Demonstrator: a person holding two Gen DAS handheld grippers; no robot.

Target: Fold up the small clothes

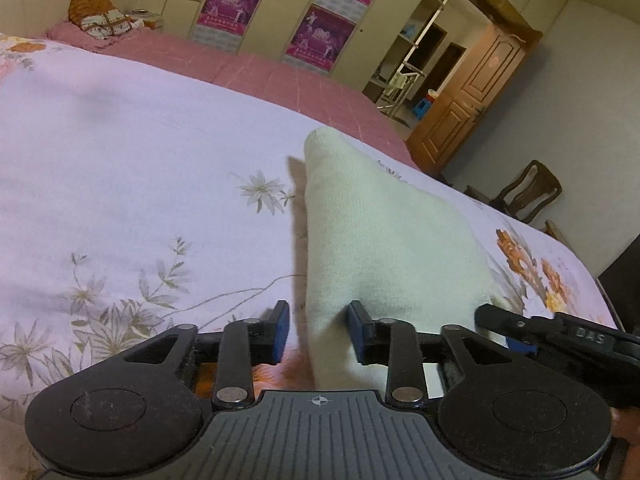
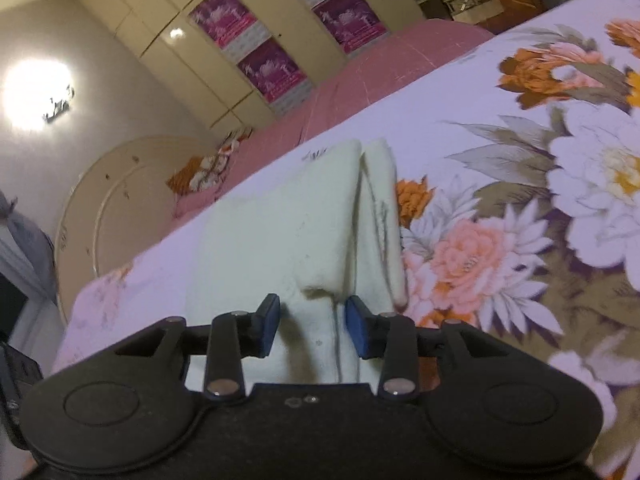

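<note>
Sock on floral sheet; both tongs prob. released.

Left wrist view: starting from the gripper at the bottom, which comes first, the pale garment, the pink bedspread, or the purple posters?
From the left gripper, nearest first:
1. Pale green garment: right at the fingers, its near edge between them.
2. Pink bedspread: beyond the floral sheet, across the middle.
3. Purple posters: on the wardrobe doors at the back wall.
</note>
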